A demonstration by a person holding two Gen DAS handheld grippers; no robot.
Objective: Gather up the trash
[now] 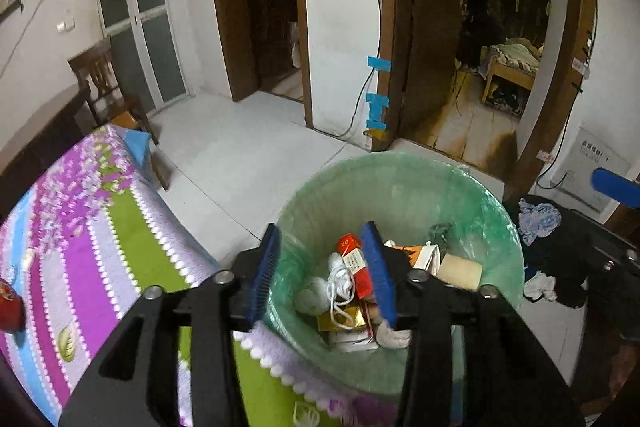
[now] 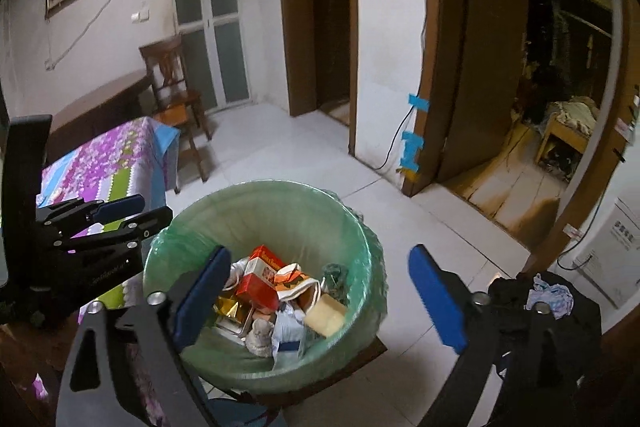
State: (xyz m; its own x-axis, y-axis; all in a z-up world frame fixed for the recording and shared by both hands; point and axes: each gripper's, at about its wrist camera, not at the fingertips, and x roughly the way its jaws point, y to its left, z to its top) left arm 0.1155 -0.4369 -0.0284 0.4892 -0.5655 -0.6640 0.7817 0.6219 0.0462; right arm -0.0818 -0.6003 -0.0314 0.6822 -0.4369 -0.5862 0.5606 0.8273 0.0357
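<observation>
My right gripper (image 2: 324, 303) hangs wide open and empty over the bin (image 2: 256, 195); my left gripper (image 1: 326, 275) is part open, nothing between its pads. By my judgement, the trash (image 2: 280, 299) already lies in the green-lined bin, so little seems left here. The bed (image 1: 80, 247) crowds the bin's left edge. White floor (image 2: 304, 155) beyond stays free.

The left gripper (image 1: 324, 267) is held angled downward, jaws partly parted and empty. The right gripper (image 2: 320, 297) is spread wide, nothing gripped.
</observation>
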